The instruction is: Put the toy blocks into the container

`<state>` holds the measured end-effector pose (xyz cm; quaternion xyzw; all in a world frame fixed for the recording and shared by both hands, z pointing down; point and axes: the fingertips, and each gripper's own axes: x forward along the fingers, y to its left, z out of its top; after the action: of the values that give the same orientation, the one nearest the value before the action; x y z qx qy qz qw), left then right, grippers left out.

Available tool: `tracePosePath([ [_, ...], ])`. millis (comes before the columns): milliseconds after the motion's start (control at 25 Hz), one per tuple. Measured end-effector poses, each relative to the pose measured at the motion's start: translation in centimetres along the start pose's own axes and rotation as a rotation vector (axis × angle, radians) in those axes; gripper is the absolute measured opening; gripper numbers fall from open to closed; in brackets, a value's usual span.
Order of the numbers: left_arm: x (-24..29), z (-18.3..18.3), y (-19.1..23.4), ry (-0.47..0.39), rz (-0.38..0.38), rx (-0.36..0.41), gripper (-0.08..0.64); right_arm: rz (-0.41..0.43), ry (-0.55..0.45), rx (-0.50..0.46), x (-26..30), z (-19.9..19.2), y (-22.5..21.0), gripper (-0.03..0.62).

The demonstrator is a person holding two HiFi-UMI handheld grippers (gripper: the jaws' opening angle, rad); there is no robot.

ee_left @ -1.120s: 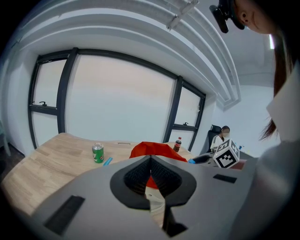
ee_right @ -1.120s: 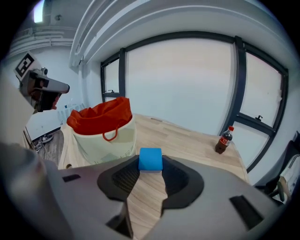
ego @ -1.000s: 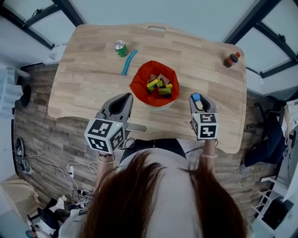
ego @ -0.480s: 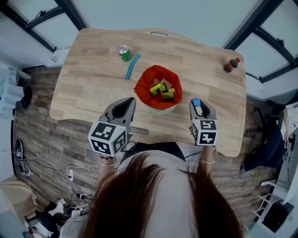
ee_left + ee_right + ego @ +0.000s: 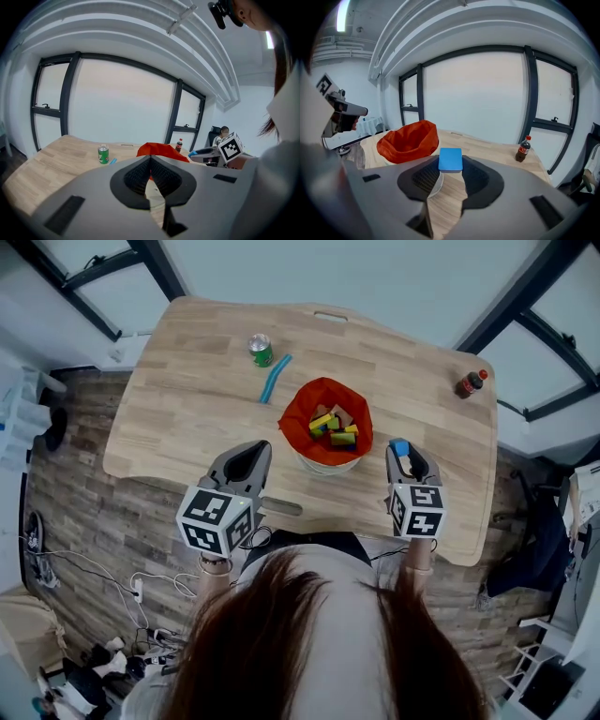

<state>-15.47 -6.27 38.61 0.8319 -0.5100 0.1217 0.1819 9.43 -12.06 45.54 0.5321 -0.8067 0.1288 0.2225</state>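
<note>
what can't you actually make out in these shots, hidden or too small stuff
- Blocks in the container: too small and piled to count in the head view; its red wall hides them in both gripper views.
- Blue block in the right gripper: lower part hidden between the jaws, right gripper view.
- Can: label too small to read, head view and left gripper view.

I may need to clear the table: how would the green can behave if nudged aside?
The green can stands upright and looks tall for its width, so a high push would probably tip it. Once down, its round body would likely roll on the smooth wooden table, maybe toward the blue stick beside it. How full it is cannot be told.
</note>
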Motion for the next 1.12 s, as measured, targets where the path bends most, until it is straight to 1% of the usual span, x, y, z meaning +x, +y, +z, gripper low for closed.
tracePosePath([
  [520,-1.3,-0.4,0.4,-0.019,0.029,-0.028,0.009,0.057,-0.048,-0.035,0.0,2.6,1.6,0.161],
  [880,-2.3,-1.0,0.8,-0.025,0.061,-0.043,0.009,0.136,-0.094,-0.045,0.3,4.0,3.6,0.161],
  [1120,-3.0,-1.2,1.1,-0.027,0.085,-0.048,0.009,0.169,-0.099,-0.061,0.7,4.2,4.7,0.161],
])
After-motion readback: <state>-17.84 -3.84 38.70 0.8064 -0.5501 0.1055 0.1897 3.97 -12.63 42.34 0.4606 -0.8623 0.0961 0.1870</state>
